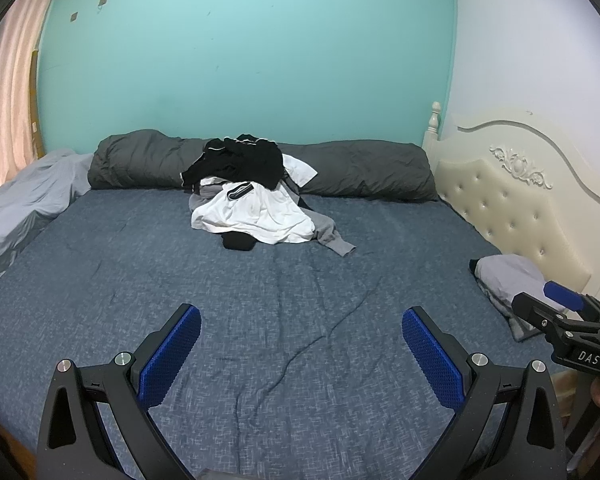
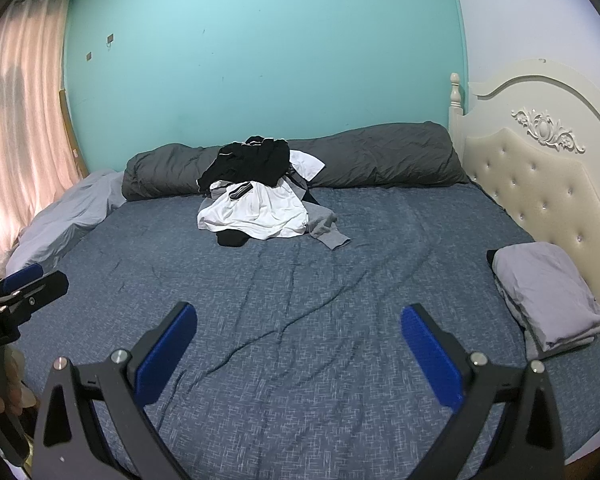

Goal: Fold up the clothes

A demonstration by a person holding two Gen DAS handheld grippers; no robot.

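A loose pile of clothes (image 1: 256, 196) lies at the far middle of the bed: black garments on top, a white shirt (image 1: 256, 216) below, a grey sleeve (image 1: 334, 240) trailing right. It also shows in the right wrist view (image 2: 260, 200). A folded grey garment (image 2: 548, 292) lies at the right edge by the headboard; it also shows in the left wrist view (image 1: 508, 272). My left gripper (image 1: 300, 344) is open and empty over the near bed. My right gripper (image 2: 298, 340) is open and empty, beside the left one.
The bed has a blue patterned sheet (image 1: 260, 320). A rolled dark grey duvet (image 1: 360, 172) lies along the teal wall. A light grey sheet (image 1: 24, 204) is bunched at the left by pink curtains. A cream tufted headboard (image 2: 540, 184) stands at the right.
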